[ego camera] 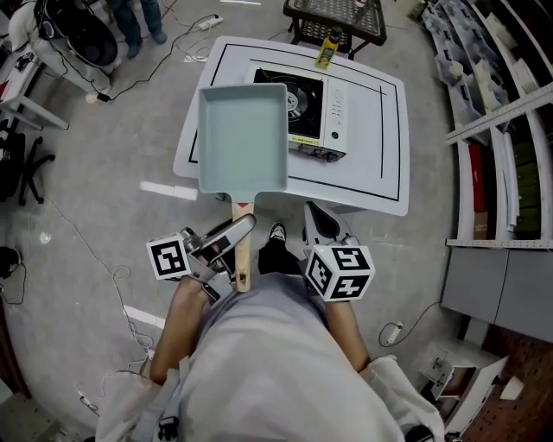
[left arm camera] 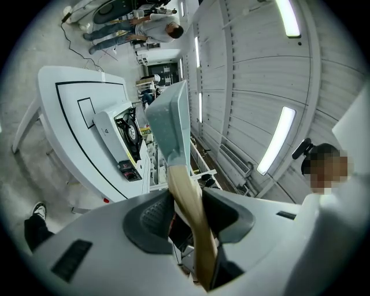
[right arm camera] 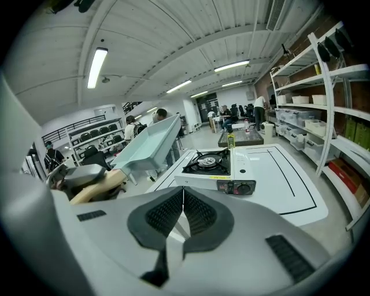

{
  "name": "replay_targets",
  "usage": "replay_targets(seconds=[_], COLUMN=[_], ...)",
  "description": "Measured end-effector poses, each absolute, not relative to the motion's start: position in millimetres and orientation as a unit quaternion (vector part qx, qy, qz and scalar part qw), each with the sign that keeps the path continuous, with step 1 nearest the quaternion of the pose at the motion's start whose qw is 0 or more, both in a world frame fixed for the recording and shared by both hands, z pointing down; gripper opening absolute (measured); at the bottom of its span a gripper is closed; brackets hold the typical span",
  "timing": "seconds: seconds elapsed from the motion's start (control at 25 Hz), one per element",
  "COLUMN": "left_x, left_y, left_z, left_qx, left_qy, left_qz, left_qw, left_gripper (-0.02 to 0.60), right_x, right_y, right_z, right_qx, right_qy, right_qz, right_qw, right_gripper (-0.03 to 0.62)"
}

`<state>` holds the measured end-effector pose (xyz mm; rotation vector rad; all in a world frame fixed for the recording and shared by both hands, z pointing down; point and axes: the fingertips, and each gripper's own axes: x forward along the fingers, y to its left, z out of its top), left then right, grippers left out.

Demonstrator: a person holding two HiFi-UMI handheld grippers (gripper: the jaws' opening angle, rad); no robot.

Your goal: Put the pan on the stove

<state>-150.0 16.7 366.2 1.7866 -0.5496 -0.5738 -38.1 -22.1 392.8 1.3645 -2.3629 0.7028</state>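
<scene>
A pale blue-green rectangular pan (ego camera: 243, 138) with a wooden handle (ego camera: 243, 250) hangs in the air over the white table's (ego camera: 380, 164) near left part, overlapping the stove's left side. My left gripper (ego camera: 235, 235) is shut on the handle (left arm camera: 191, 214), and the pan (left arm camera: 172, 124) rises beyond its jaws. The white portable gas stove (ego camera: 313, 112) sits on the table with its black burner (right arm camera: 207, 162) bare. My right gripper (ego camera: 316, 223) is held near my body, right of the handle, its jaws (right arm camera: 183, 217) shut on nothing. The pan (right arm camera: 151, 143) shows at that view's left.
A yellow bottle (ego camera: 327, 49) stands at the table's far edge, with a dark wire table (ego camera: 339, 19) behind it. Shelving (ego camera: 501, 129) runs along the right. Chairs and cables (ego camera: 78, 52) lie at the left. People stand far off (left arm camera: 147, 26).
</scene>
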Motion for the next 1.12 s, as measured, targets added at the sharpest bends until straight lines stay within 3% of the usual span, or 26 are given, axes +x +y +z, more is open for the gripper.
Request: replay_targets(seconds=[1.12], left_x=[-75.5], left_y=[-106.1], left_z=[358.2], left_qx=[0.753], left_qy=[-0.254], left_qz=[-0.27], left_qw=[0.544], left_gripper=[0.15], right_x=[25.3], right_y=[-148.8], right_z=[405.6], right_qx=[0.421], right_qy=[-0.858], right_qz=[0.246], right_qw=[0.159], right_gripper=[0.011])
